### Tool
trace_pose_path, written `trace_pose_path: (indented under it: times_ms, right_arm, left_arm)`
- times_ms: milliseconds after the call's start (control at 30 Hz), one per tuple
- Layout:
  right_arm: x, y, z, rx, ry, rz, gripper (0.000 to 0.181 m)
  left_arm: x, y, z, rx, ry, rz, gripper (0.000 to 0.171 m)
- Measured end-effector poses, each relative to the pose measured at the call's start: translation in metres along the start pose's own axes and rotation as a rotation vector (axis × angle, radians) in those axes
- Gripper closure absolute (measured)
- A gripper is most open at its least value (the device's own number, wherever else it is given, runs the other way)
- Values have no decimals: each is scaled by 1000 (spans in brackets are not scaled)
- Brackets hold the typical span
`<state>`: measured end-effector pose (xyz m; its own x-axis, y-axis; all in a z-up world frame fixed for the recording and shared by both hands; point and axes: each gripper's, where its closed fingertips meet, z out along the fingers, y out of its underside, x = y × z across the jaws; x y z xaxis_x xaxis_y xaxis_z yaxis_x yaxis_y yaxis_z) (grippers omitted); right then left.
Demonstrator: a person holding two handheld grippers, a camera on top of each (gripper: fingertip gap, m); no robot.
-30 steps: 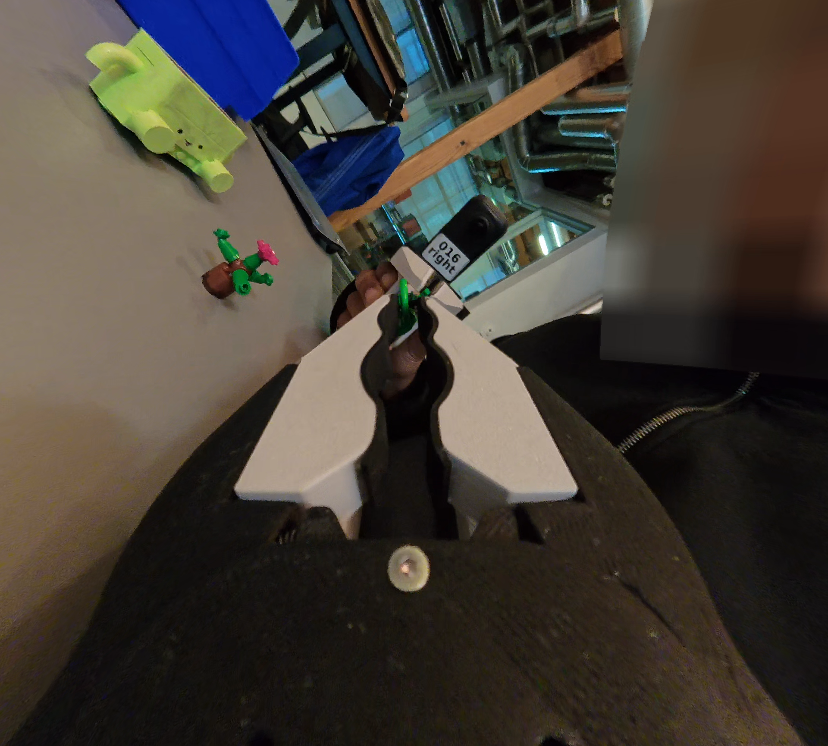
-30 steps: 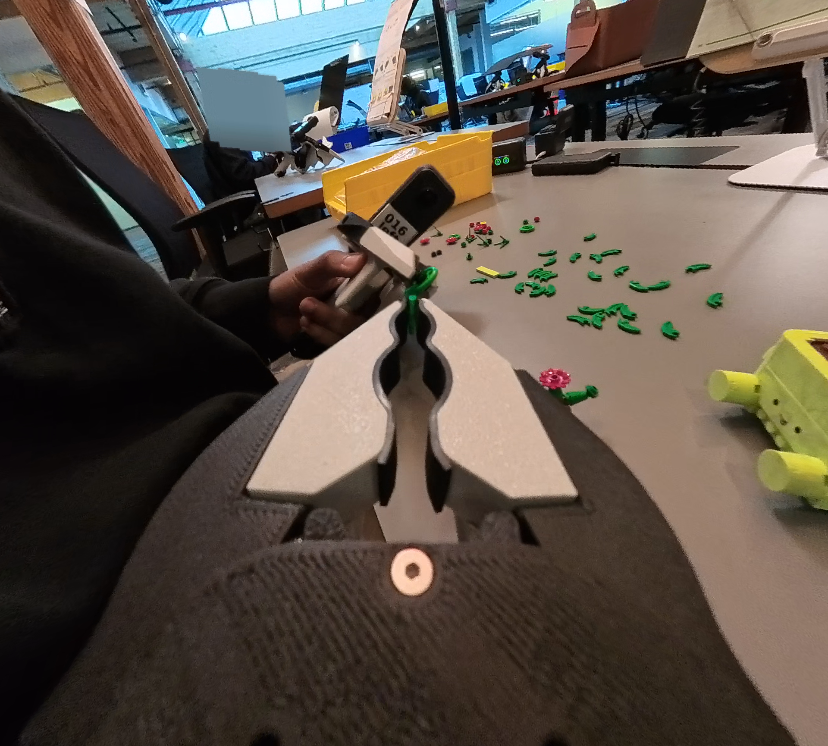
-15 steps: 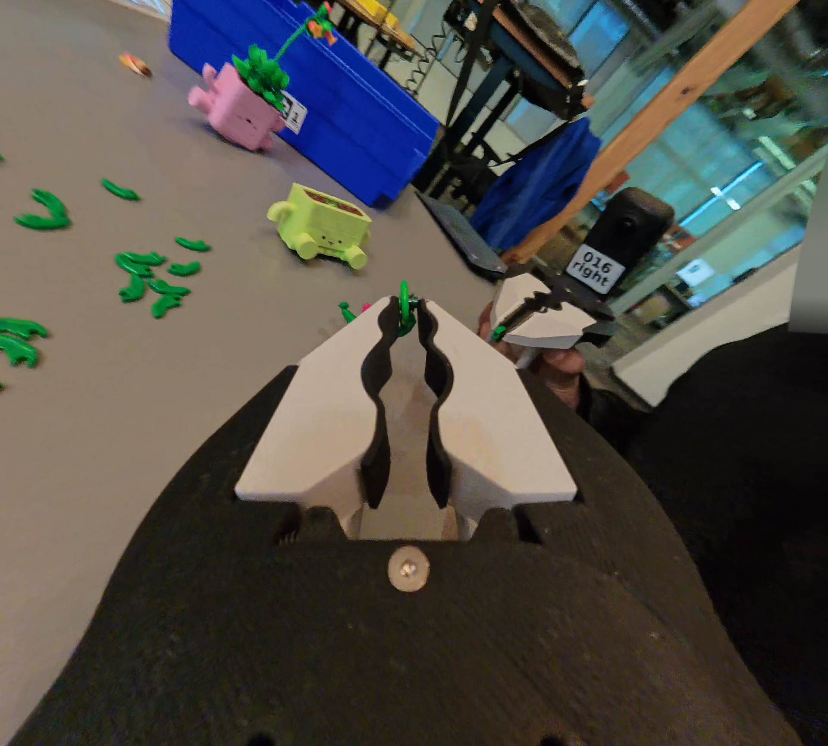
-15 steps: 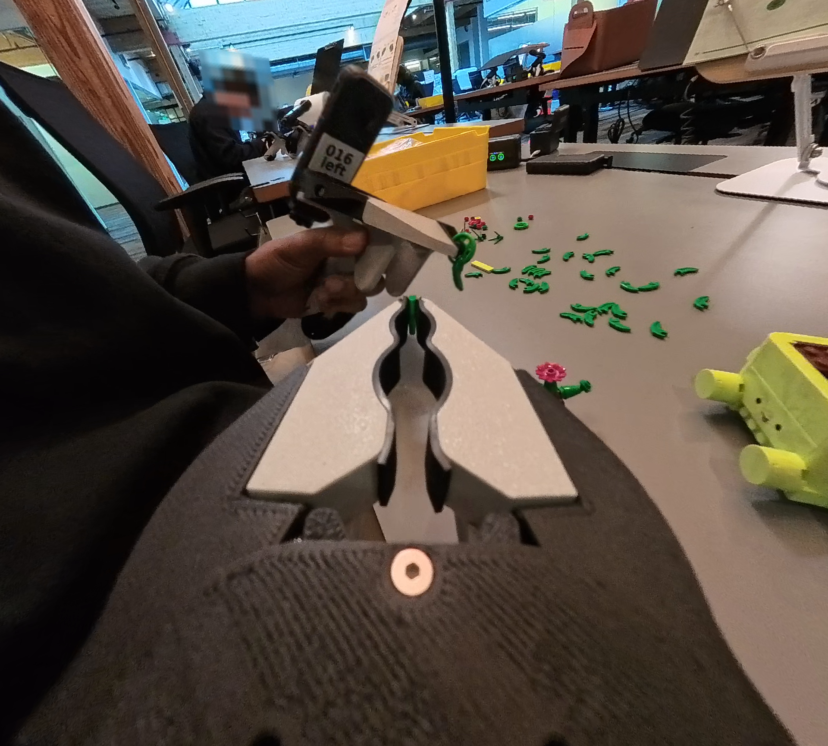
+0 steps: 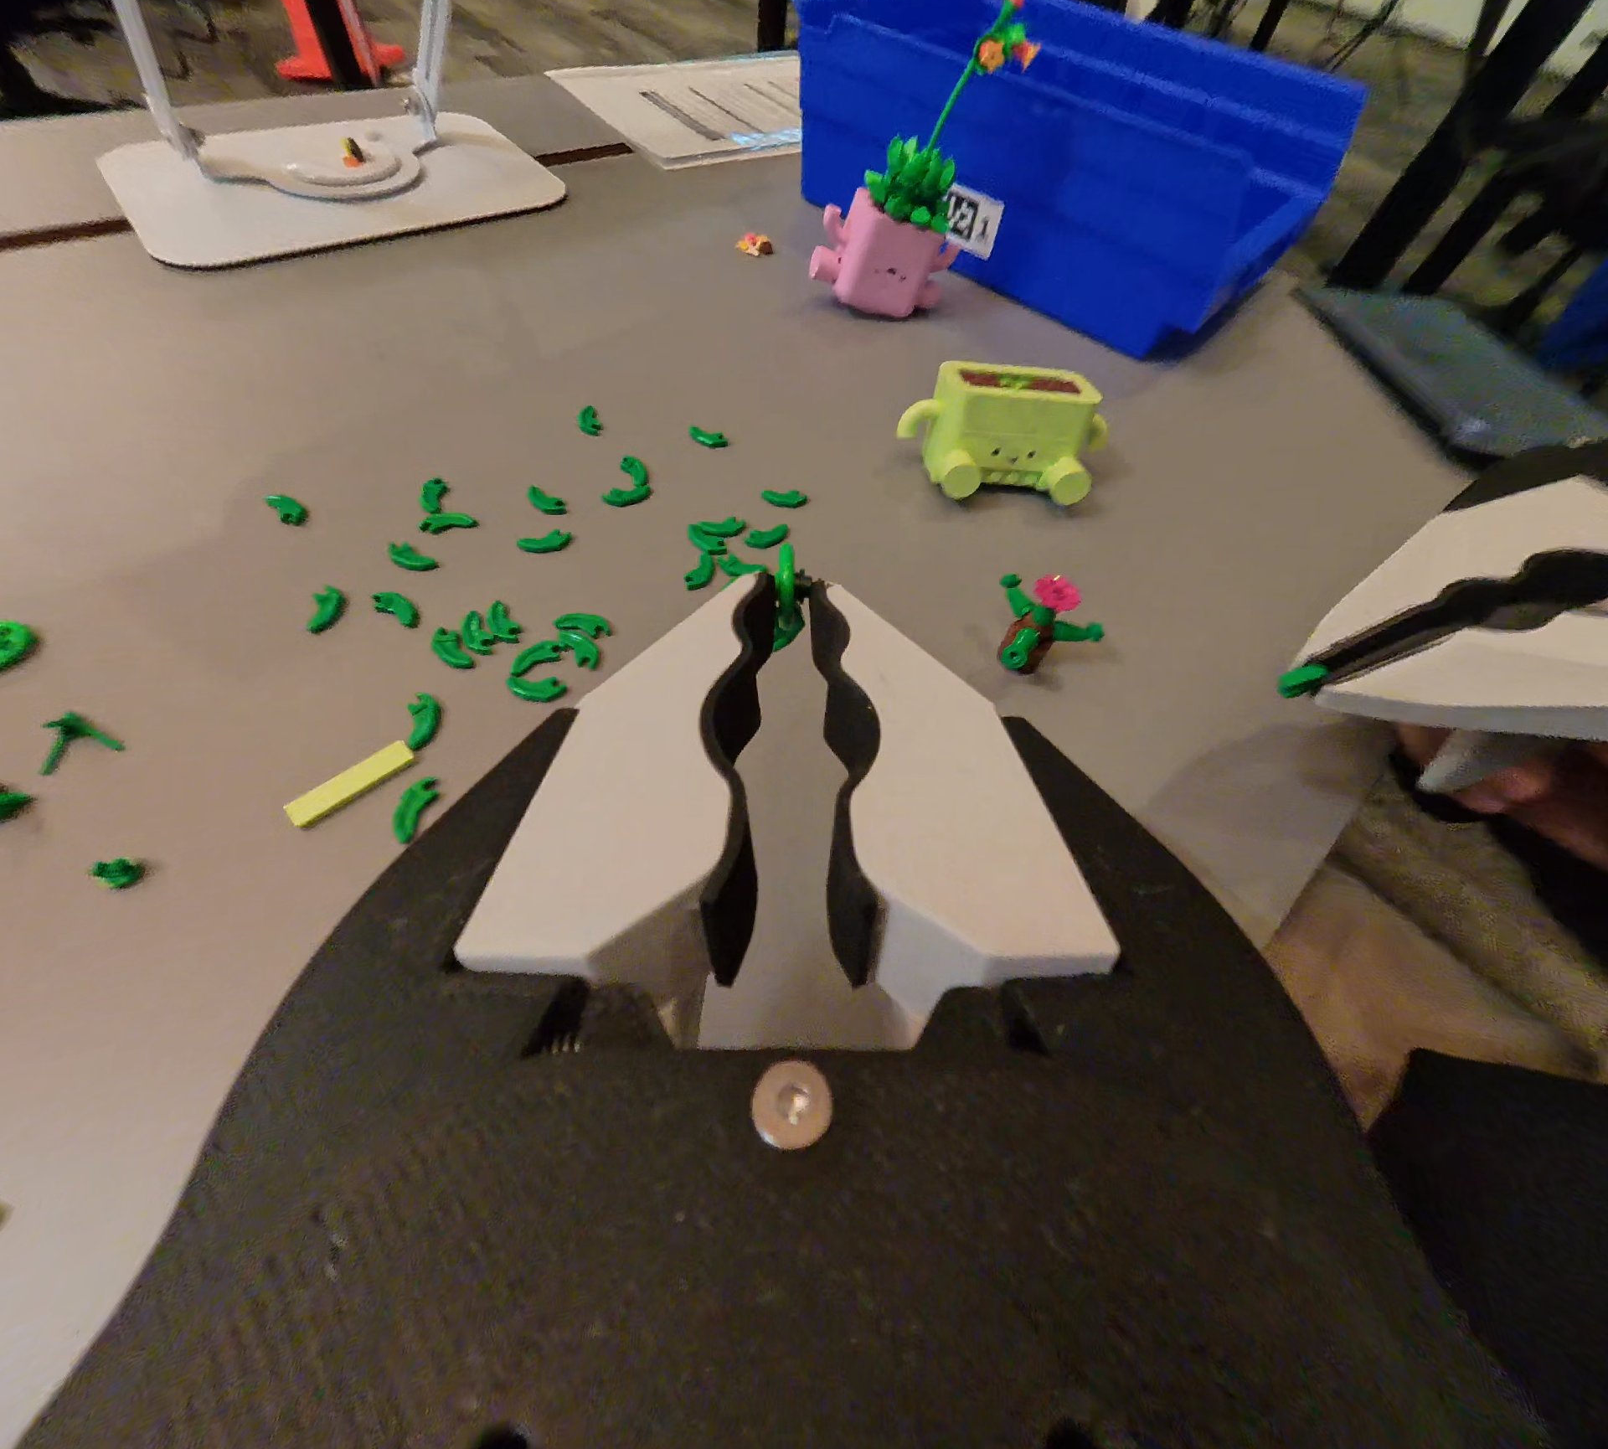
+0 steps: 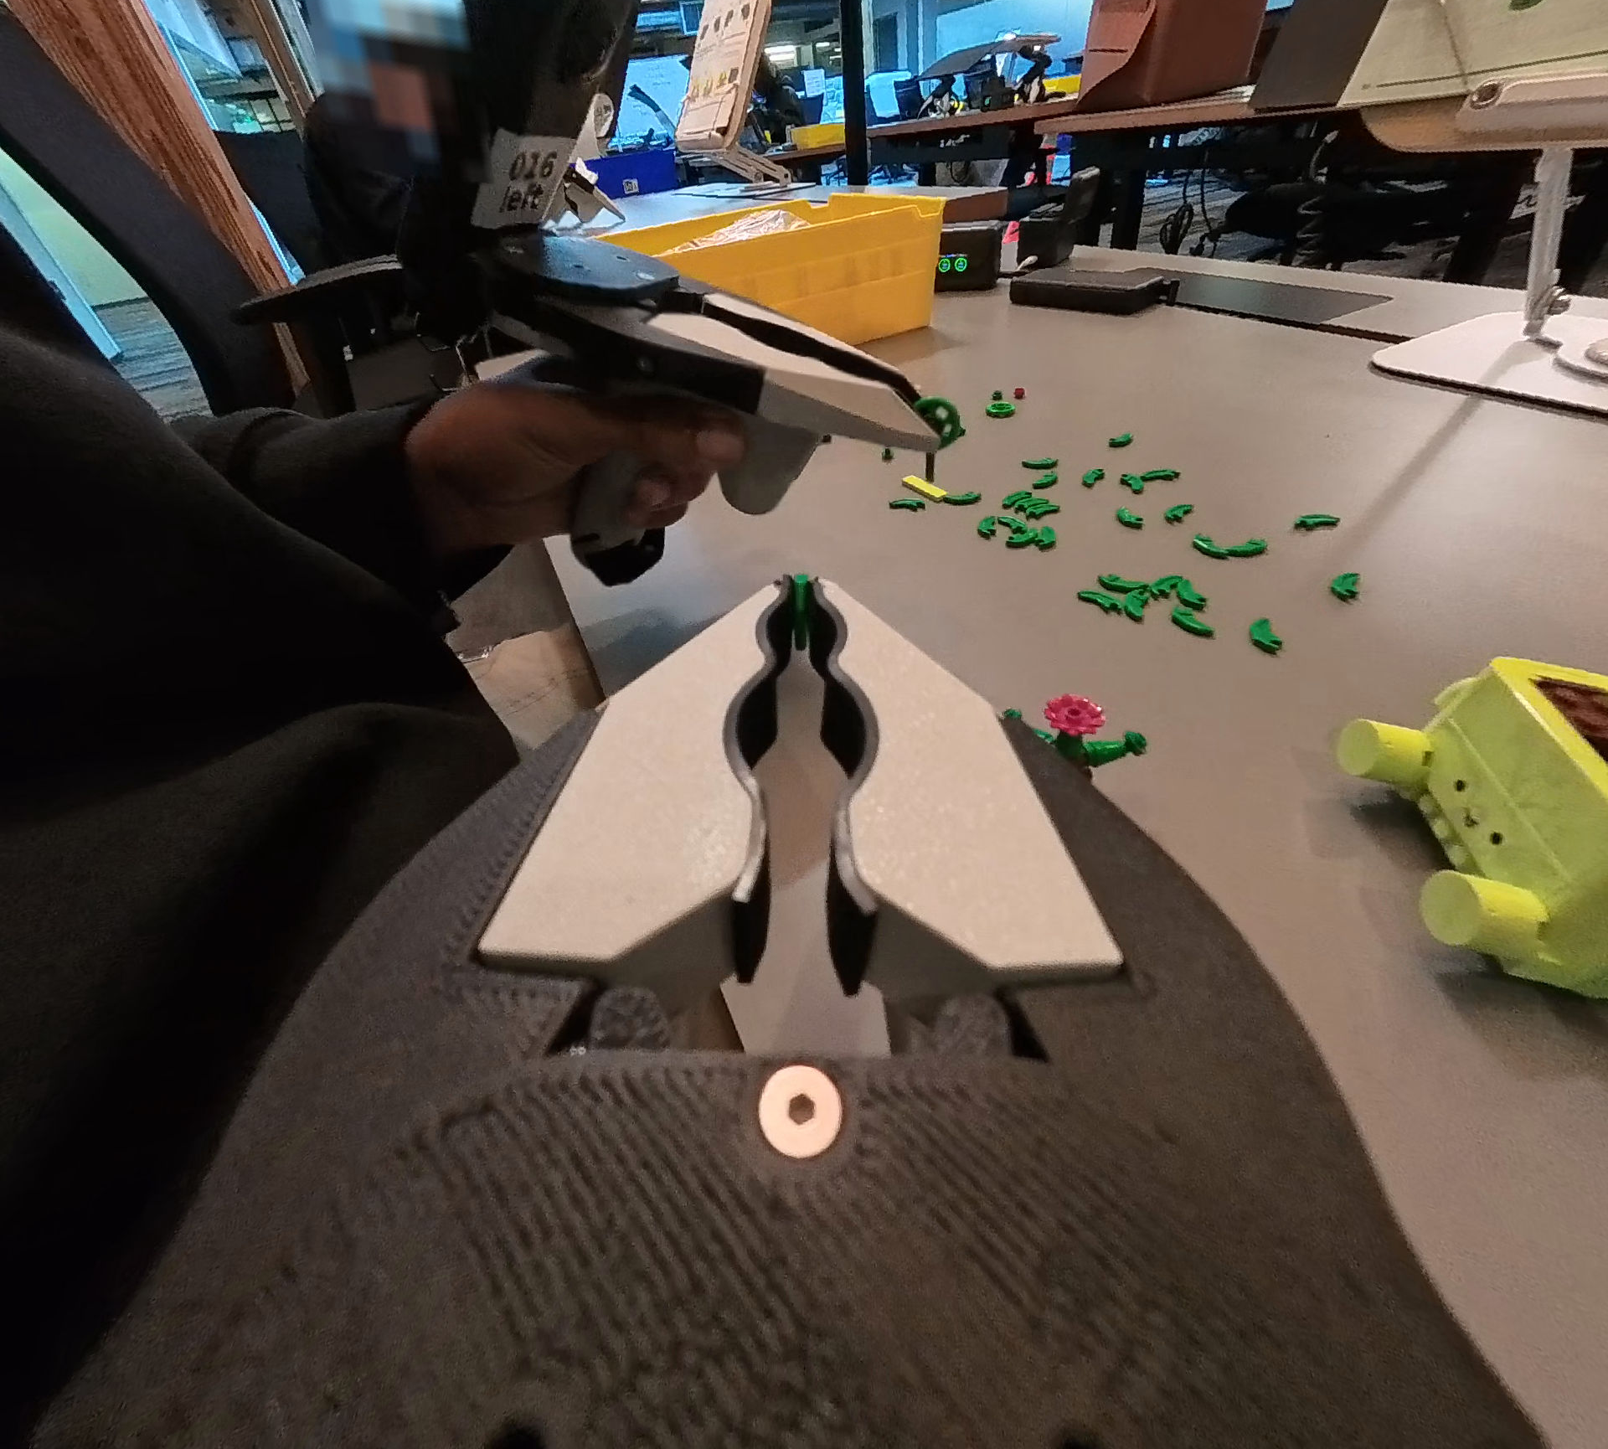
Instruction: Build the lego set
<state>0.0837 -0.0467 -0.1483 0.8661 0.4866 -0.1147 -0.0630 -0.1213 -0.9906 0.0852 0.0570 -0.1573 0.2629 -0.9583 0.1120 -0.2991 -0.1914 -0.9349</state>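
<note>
L gripper (image 5: pixel 790 591) – green ring (image 5: pixel 786 596); R gripper (image 6: pixel 800 587) – stem (image 6: pixel 799 607).

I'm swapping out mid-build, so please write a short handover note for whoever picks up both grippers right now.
Left gripper: shut on a small green ring-shaped lego piece, held above the grey table.
Right gripper: shut on a thin green lego piece, apart from the left.
On the table: loose green leaf pieces, lime-green lego pot, small flower stem with pink bloom, pink pot with plant.
Done: both pieces gripped. Left: joining them, leaves, lime pot planting.
</note>
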Motion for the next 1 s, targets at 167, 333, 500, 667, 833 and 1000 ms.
trace_pose_path:
  times_ms: [167, 333, 500, 667, 833, 1000]
  right_arm:
    - [1, -1, -1, 8, -2, 9, 180]
    - [1, -1, -1, 9, 2, 11, 180]
    - [3, -3, -2, 24, -1, 28, 180]
    - [7, -9, -7, 64, -4, 63, 181]
    - [0, -11, -9, 69, -51, 43, 181]
    - [-20, -25, -2, 139, -176, 32, 180]
  left_arm:
    - [-9, 6, 3, -56, -93, 70, 165]
    - [13, 10, 8, -87, 47, -34, 165]
    - [33, 16, 9, -112, 200, -116, 165]
    - [66, 23, -1, -152, 488, -332, 165]
    - [89, 16, -31, -158, 889, -767, 166]
    - [92, 18, -46, -198, 1058, -934, 166]
